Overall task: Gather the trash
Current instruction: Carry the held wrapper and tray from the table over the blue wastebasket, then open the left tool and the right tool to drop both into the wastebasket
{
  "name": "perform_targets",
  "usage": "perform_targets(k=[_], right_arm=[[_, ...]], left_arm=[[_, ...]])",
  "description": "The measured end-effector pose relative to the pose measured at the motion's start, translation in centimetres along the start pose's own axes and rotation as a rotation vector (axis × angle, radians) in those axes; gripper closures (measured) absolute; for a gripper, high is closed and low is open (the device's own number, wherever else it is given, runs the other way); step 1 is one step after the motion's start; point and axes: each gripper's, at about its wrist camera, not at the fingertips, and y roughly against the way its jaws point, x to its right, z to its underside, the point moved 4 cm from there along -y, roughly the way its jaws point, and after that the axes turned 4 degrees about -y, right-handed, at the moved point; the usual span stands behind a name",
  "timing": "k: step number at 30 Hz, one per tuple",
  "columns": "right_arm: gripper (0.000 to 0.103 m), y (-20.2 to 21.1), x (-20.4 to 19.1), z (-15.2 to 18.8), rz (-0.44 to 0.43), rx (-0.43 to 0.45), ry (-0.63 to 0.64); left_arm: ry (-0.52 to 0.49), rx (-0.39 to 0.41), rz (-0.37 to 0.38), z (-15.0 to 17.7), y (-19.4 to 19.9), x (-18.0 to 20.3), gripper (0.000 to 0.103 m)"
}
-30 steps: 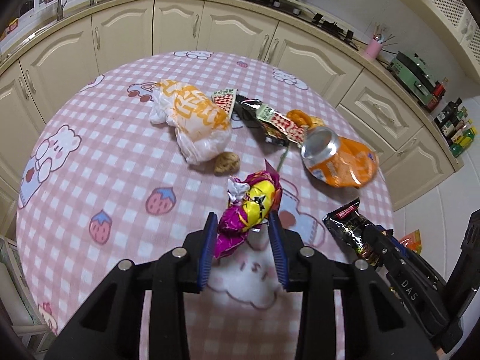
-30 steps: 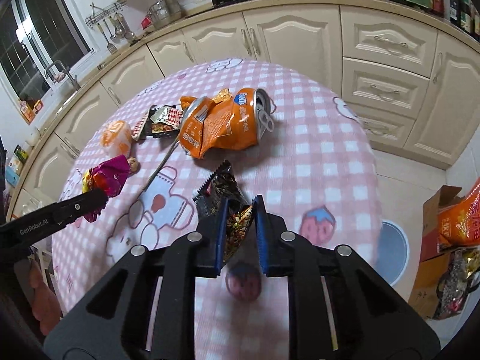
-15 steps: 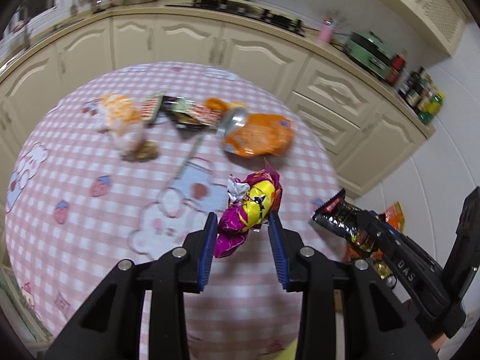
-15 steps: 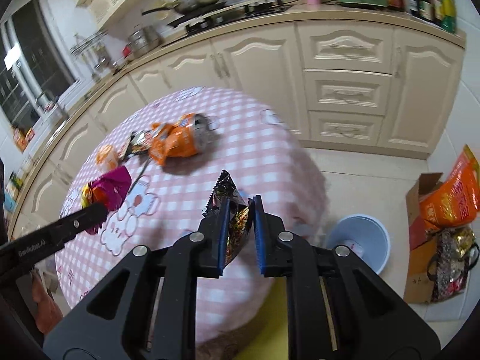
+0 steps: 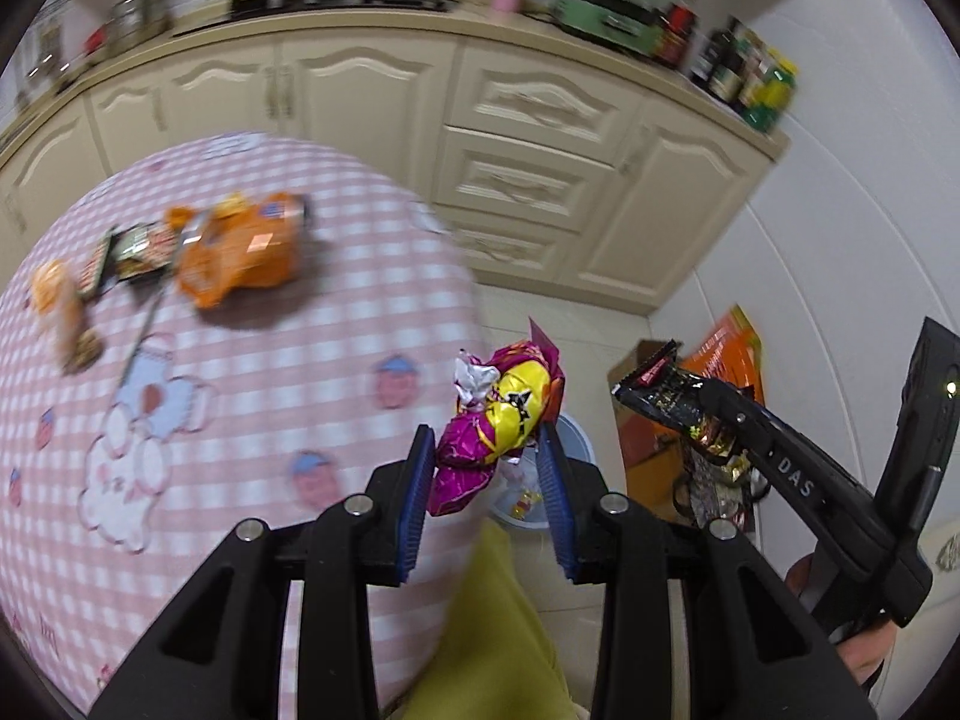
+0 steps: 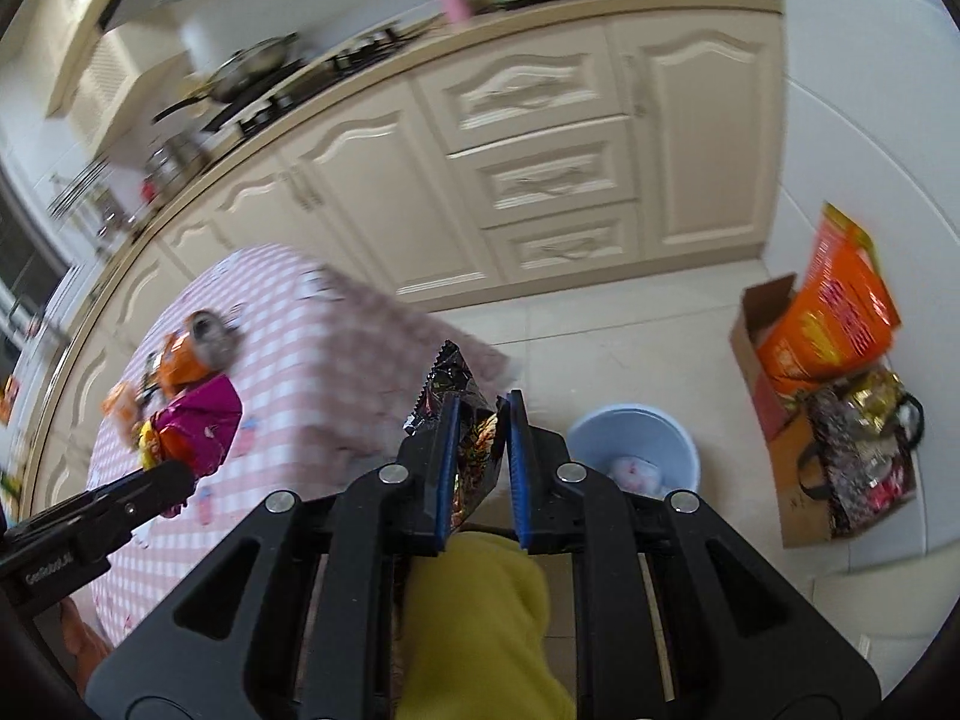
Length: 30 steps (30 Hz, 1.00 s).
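Here, left gripper (image 5: 486, 468) clamping magenta wrapper (image 5: 501, 414), right gripper (image 6: 480, 456) pinching black packet (image 6: 465, 420), blue bin (image 6: 636, 456) below.

Left claw (image 5: 487, 474) clamping magenta-yellow wrapper (image 5: 498, 420), pale blue bin (image 5: 579, 450) beneath, checked table (image 5: 240, 360) left

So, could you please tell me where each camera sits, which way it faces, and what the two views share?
Left wrist: sits on the left tool, looking down over the table edge to the floor; shows its fingers gripping a purple wrapper, plus the right tool.
Right wrist: sits on the right tool, facing the bin; shows its fingers gripping a black wrapper, plus the left tool.
Shared: table, bin, cabinets, both wrappers.
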Motion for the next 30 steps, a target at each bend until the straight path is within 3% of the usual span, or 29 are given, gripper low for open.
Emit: perform_targets(k=[15,19,21,25,30], right_arm=[[0.087,-2.2,13.0,-0.1,0.156,-0.045,-0.218],[0.087,-2.9,15.4,0.5,0.18,-0.071,-0.264],[0.087,-3.2,16.3,0.9,0.19,-0.082,-0.283],[0.087,-3.6,17.7,1.5,0.206,-0.099,-0.315],[0.087,-4.8,17.7,1.7,0.207,-0.126,-0.316]], left_arm=[[-0.199,-0.165,0.078,-0.6,-9.0,10.9,0.069],[-0.217,-0.203,0.072,-0.8,-11.5,12.7,0.068],[-0.227,-0.183,0.049,-1.2,-12.3,13.5,0.068],[-0.224,-0.136,0.029,-2.0,-12.3,13.8,0.043],[-0.195,-0.123,0.006,-2.6,-12.0,12.3,0.043]])
